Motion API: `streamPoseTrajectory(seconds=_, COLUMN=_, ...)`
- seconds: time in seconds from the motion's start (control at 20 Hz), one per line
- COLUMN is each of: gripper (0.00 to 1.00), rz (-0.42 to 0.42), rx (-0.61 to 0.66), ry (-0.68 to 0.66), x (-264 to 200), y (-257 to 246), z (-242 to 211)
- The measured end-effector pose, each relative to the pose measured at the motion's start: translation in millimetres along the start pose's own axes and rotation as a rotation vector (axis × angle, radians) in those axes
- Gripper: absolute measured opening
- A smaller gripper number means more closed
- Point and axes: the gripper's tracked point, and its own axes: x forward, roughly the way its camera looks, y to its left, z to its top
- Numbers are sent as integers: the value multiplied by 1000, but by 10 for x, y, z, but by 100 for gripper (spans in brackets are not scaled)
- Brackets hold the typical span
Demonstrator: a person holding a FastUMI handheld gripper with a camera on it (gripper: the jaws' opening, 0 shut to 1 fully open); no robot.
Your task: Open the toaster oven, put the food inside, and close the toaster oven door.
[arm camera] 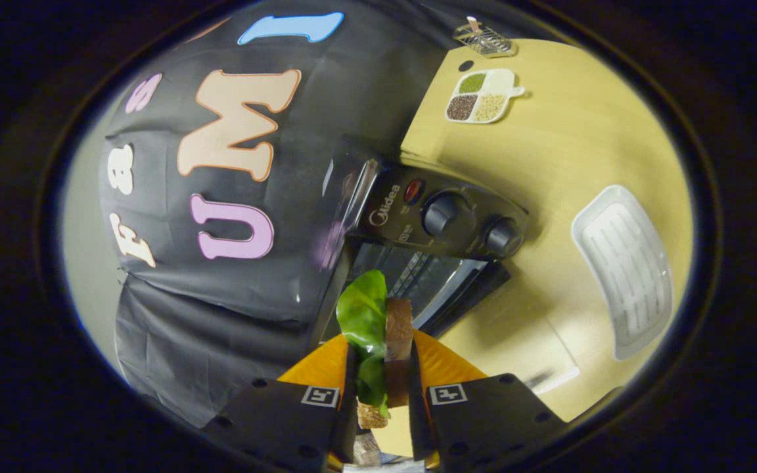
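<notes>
Gripping a leafy, grainy-bread sandwich [382, 341] edgewise, jaws narrowly closed on it, before the boxy open toaster oven [431, 230].

gripper [382, 368] | fingers [345, 387] closed on sandwich [388, 341] | view rolled sideways

black tongs [384, 368], square coded markers, screws

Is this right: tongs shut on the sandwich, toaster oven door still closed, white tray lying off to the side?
Not quite. The gripper view shows the toaster oven door already open, with the rack visible inside. The rest holds: the tongs are shut on the sandwich, and the white tray lies beside the oven on the table.
</notes>
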Motion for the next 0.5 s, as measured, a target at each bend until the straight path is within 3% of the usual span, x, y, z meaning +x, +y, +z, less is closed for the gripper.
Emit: streamPoseTrajectory(seconds=0.5, gripper=35, rz=74, rx=139, ry=-71, x=730, y=18, z=-131)
